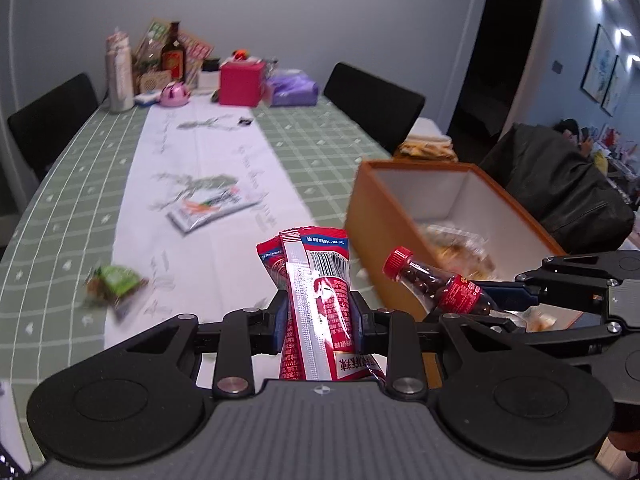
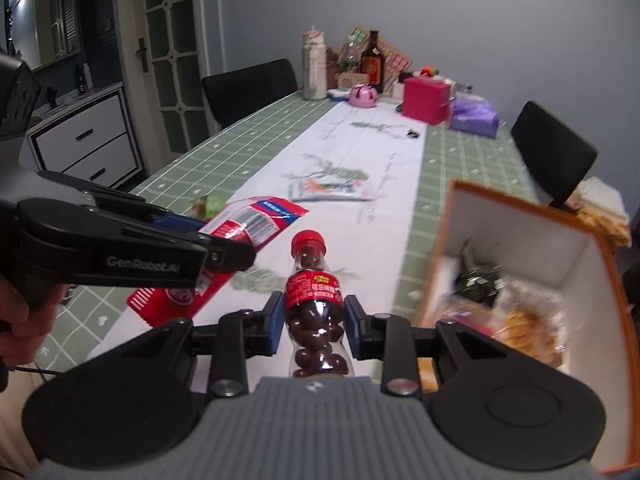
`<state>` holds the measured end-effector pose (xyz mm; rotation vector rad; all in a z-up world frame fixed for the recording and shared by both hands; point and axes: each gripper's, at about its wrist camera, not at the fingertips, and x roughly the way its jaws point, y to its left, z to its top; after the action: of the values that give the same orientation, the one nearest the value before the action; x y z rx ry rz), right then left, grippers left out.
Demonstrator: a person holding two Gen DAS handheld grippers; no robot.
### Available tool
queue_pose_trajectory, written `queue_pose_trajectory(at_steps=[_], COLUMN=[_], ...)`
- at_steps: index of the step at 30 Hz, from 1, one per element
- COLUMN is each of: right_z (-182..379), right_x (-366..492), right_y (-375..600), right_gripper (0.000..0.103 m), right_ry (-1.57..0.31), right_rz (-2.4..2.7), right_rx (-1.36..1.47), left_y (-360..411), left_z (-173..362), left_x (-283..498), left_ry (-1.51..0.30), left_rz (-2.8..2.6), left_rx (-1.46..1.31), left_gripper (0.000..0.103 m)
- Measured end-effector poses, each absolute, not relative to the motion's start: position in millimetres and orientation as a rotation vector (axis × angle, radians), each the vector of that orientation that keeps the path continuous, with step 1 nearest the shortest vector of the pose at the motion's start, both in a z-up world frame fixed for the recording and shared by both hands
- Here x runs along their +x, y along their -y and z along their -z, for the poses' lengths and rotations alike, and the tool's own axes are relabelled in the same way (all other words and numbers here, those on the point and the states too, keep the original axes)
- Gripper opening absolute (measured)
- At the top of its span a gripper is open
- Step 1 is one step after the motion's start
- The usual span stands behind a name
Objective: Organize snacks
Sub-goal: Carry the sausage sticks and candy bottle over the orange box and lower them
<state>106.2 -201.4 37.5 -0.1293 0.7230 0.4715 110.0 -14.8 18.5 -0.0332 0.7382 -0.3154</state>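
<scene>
Here, above a green-checked surface [image 1: 60, 184] with a white runner, two handheld grippers each carry a snack. The left gripper [image 1: 320, 316] has its jaws closed partway on a red snack packet [image 1: 316, 292]; the right gripper [image 2: 314, 320] has its jaws closed partway on a small bottle of dark round candies [image 2: 314, 300] with a red cap. Only the right wrist view shows a hand [image 2: 28, 320] on the left gripper's handle and a white drawer cabinet [image 2: 86, 140] at far left. Both views show an orange box [image 1: 384, 232] at right, white inside and holding blurred wrapped snacks. On the runner lie a white packet [image 1: 208, 208] and, nearer, a green-wrapped snack [image 1: 116, 284].
</scene>
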Motion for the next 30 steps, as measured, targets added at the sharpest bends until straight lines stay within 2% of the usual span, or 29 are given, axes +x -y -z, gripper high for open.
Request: queue_pose_trajectory(at_steps=[11, 19, 30], right_z=[-44.4, -23.3, 10.5], right_x=[142.1, 165.8, 181.9], right_y=[287.2, 312.6, 327.6], right_gripper=[0.030, 0.030, 0.030], right_ry=[-0.817, -0.927, -1.064], right_rz=[-0.296, -0.255, -0.255], right_rx=[-0.133, -0.205, -0.247], left_y=[102.3, 154.6, 185.7], left_z=[-35.7, -12.8, 24.0], left_x=[148.6, 172.4, 182.2], left_ry=[-0.700, -0.794, -0.887], left_rz=[0.482, 0.570, 0.614], left_rx=[0.057, 0.188, 0.286], left_gripper=[0.034, 0.034, 0.034])
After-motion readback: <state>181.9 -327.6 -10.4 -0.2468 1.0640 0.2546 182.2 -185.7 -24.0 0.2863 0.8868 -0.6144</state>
